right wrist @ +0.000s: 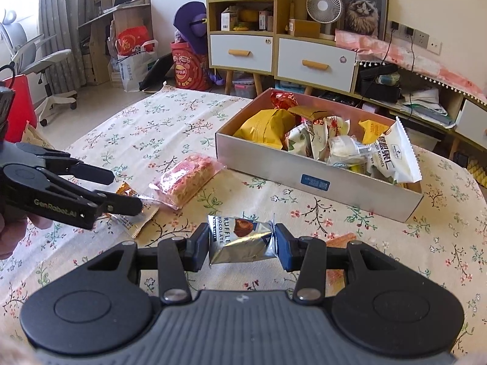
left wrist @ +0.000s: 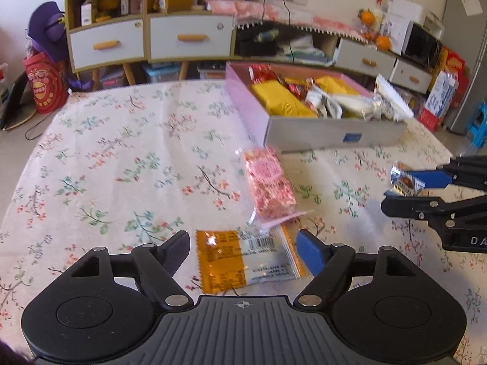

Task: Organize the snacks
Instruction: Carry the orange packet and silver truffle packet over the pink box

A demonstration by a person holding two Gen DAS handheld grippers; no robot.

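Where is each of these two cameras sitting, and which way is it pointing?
Left wrist: on the left gripper, looking down along its open fingers at an orange packet; the right gripper shows at the right edge.
Right wrist: on the right gripper, fingers shut on a chocolate packet; the left gripper and a hand show.
Shared: snack box, pink packet, floral tablecloth.

Wrist views — downward (shared table (left wrist: 121, 152)).
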